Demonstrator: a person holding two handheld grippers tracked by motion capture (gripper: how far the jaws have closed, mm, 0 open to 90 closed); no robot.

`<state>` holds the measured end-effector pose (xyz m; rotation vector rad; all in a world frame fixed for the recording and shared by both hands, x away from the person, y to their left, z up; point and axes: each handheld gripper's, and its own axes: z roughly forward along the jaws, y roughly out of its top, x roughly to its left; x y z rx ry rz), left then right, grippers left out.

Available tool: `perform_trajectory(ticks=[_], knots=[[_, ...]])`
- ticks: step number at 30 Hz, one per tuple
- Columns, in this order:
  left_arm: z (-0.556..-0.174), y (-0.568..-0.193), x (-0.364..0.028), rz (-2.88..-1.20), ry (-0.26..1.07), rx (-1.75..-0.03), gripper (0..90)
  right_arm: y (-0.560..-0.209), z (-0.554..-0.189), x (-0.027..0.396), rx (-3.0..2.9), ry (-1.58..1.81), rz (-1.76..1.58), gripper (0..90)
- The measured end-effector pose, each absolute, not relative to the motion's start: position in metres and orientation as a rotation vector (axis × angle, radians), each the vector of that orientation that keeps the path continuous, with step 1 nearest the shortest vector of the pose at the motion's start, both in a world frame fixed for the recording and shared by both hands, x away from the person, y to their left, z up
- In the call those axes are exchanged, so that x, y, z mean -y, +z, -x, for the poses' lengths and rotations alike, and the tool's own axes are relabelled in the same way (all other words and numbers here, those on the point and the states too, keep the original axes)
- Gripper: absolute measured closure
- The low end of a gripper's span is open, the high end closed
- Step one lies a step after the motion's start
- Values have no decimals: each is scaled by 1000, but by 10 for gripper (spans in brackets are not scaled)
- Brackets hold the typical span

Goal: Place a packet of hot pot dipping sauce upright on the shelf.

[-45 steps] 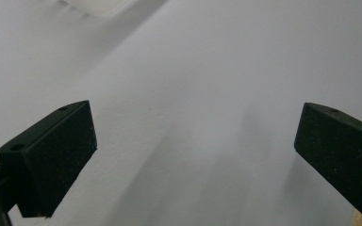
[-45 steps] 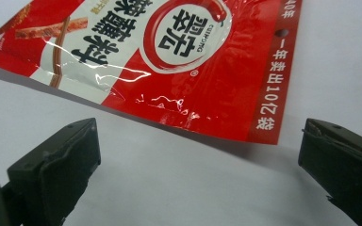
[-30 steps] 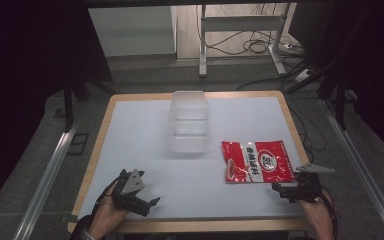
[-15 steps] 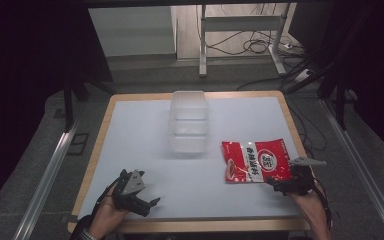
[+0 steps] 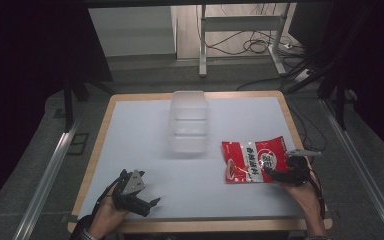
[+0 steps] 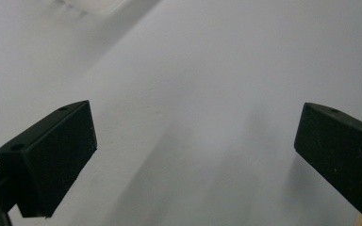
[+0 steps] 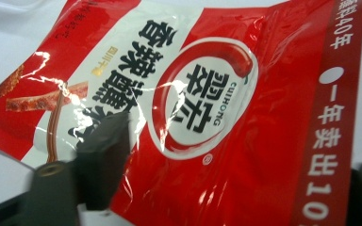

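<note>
Right gripper (image 5: 280,175) has moved in onto the red packet (image 5: 254,160), jaws spread around its near edge. Left gripper (image 5: 142,202) unchanged, wide open, empty.

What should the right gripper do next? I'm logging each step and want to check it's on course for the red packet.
Probably close. The right gripper is at the near edge of the red packet, and in its own view its open fingers straddle the packet. The left gripper rests open, apart.
</note>
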<state>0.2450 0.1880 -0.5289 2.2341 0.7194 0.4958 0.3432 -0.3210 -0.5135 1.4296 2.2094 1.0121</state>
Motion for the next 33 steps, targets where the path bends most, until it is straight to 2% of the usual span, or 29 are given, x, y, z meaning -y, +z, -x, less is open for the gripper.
perform_trajectory(ticks=[2,3,4,6,9,17,18,19,20,33], knots=[[-245,-529,-188,-2234,495,-719,0,-512,-346,320,-2208,1004,-1421,360],[-245,-529,-188,-2234,495,-719,0,-512,-346,320,-2208,1004,-1421,360],[-245,-529,-188,-2234,495,-720,0,-510,-349,318,-2206,992,-1400,459],[-245,-529,-188,-2234,495,-721,0,-509,-350,318,-2207,988,-1395,484],[-245,-529,-188,-2235,495,-721,0,-506,-357,314,-2199,978,-1373,601],[-245,-529,-188,-2235,496,-722,0,-502,-368,304,-2199,946,-1318,743],[-245,-529,-188,-2235,497,-721,0,-500,-368,303,-2198,961,-1308,808],[-245,-529,-188,-2235,497,-721,0,-500,-368,303,-2198,961,-1308,808],[-245,-529,-188,-2236,499,-721,0,-498,-368,301,-2189,983,-1319,857],[-245,-527,-190,-2215,482,-742,0,-484,-363,295,-2177,1075,-1300,871]])
